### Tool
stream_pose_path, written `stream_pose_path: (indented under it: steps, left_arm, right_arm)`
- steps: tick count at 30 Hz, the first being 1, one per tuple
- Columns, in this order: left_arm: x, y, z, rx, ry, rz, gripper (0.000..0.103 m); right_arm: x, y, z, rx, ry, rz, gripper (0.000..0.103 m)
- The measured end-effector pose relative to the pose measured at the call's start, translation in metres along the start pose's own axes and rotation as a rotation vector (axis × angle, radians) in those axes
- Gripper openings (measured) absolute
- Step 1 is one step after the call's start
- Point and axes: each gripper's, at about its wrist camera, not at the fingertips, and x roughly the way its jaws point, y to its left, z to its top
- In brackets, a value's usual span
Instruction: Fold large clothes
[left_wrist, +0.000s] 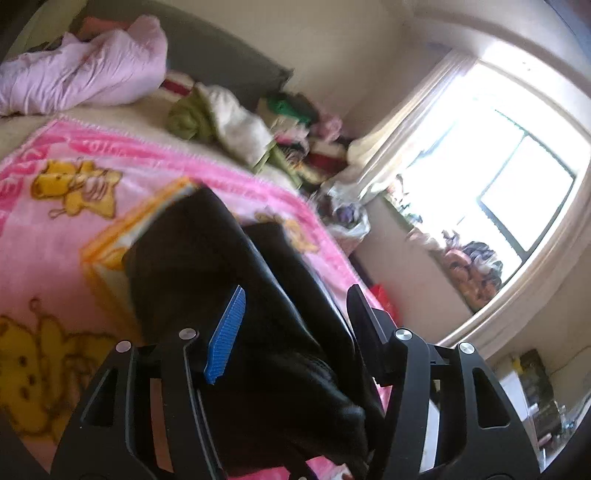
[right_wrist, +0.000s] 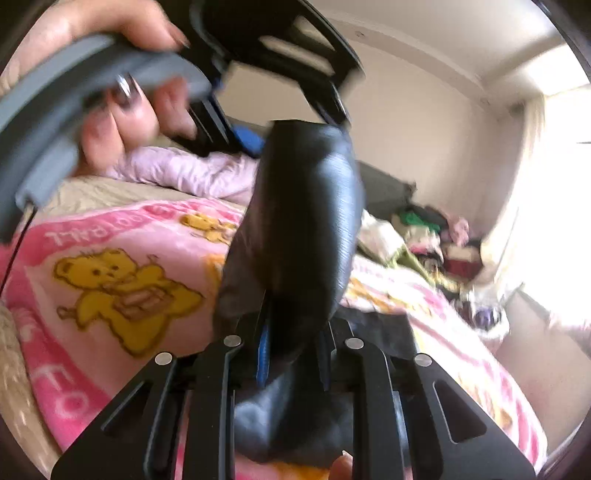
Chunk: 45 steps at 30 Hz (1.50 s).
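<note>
Two grippers meet one black garment (right_wrist: 303, 221): the right gripper (right_wrist: 291, 332) pinches its smooth, faintly ribbed, bunched cloth, lifted above the pink blanket (right_wrist: 110, 280); the left gripper (left_wrist: 295, 306) is spread around it.

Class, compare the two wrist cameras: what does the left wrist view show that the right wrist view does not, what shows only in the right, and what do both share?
Only the left wrist view shows the window pane and the cluttered sill beneath it.

Only the right wrist view shows the person's hand gripping the left gripper, and the right gripper with its jaws shut on the black garment.

Both show the black garment, the pink bear blanket, the crumpled lilac bedding and the pile of clothes in the corner.
</note>
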Motion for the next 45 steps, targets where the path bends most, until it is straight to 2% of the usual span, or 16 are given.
stream_pose_path:
  steps: [3,5,7,11,12,13,15,20,27,29,30,31,33,36,40,45]
  left_arm:
    - [-0.002,0.0,-0.002,0.022,-0.051,0.056,0.051]
    - [0.009,0.009,-0.01,0.052,-0.034,0.171,0.051]
    - [0.03,0.029,-0.027,0.034,0.042,0.255,0.052]
    - [0.072,0.057,-0.066,0.008,0.201,0.294,0.052]
    - [0.079,0.057,-0.073,0.015,0.221,0.298,0.052]
    - [0.086,0.056,-0.083,0.037,0.233,0.318,0.052]
    - [0.09,0.052,-0.09,0.076,0.223,0.342,0.052]
    - [0.088,0.047,-0.089,0.104,0.219,0.343,0.051]
    - [0.088,0.046,-0.091,0.104,0.221,0.335,0.051]
    - [0.088,0.046,-0.091,0.104,0.221,0.334,0.051]
    - [0.088,0.045,-0.091,0.105,0.22,0.335,0.051]
    - [0.088,0.045,-0.091,0.109,0.218,0.338,0.051]
    - [0.084,0.043,-0.09,0.108,0.205,0.337,0.051]
    - [0.062,0.035,-0.084,0.098,0.12,0.298,0.068]
    - [0.052,0.023,-0.073,0.082,0.097,0.253,0.071]
    - [0.08,0.014,-0.084,0.109,0.193,0.256,0.077]
  right_arm:
    - [0.0,-0.021,-0.019,0.077,0.055,0.018,0.019]
    - [0.005,-0.037,-0.034,0.158,0.107,0.053,0.019]
    - [0.005,-0.059,-0.05,0.296,0.166,0.128,0.019]
    - [0.006,-0.082,-0.07,0.478,0.238,0.304,0.022]
    - [0.007,-0.09,-0.073,0.532,0.272,0.376,0.032]
    - [0.006,-0.097,-0.074,0.578,0.301,0.417,0.062]
    - [0.0,-0.115,-0.072,0.656,0.312,0.496,0.084]
    - [0.004,-0.176,-0.04,0.744,0.347,0.544,0.094]
    - [0.108,-0.206,-0.01,0.814,0.635,0.615,0.095]
    - [0.132,-0.193,-0.003,0.762,0.72,0.59,0.093]
    - [0.135,-0.188,0.001,0.737,0.727,0.573,0.084]
    - [0.137,-0.178,0.009,0.672,0.723,0.554,0.057]
    - [0.13,-0.162,0.029,0.523,0.656,0.499,0.02]
    - [0.1,-0.157,0.058,0.445,0.502,0.534,0.013]
    - [0.062,-0.185,0.081,0.382,0.34,0.539,0.013]
    - [0.082,-0.23,0.03,0.453,0.425,0.486,0.013]
